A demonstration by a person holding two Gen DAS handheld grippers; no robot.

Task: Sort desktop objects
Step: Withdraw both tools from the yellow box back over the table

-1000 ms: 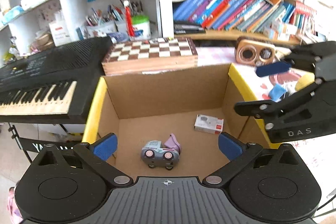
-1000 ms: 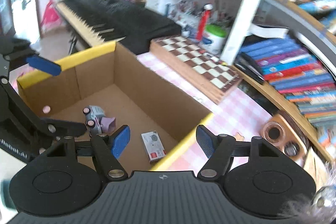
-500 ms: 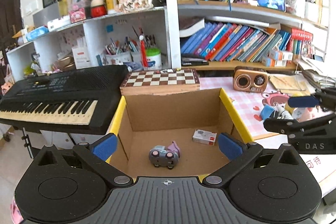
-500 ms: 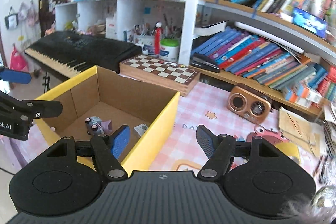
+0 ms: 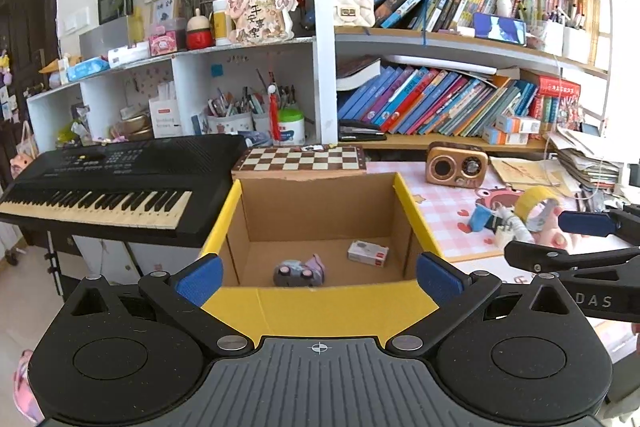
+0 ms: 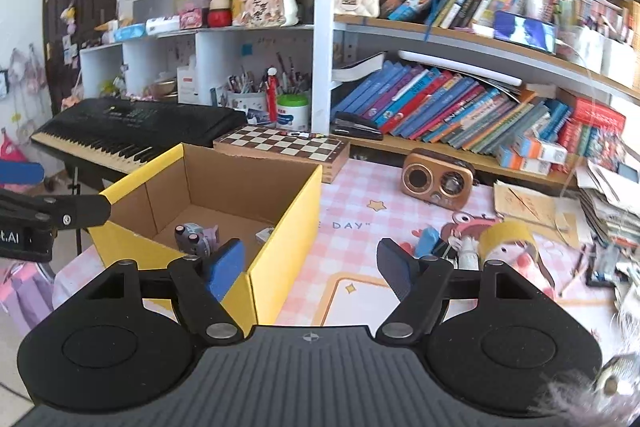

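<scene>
Yellow-rimmed cardboard box is sitting at the desk's left end, and inside it a toy car and a small white packet are lying apart on the floor. Left gripper is hanging over the near rim, jaws wide, nothing between them. Right gripper is hovering by the box's right wall, jaws opening and empty. On the pink mat a tape roll and what looks like a blue eraser are waiting beside a wooden radio.
</scene>
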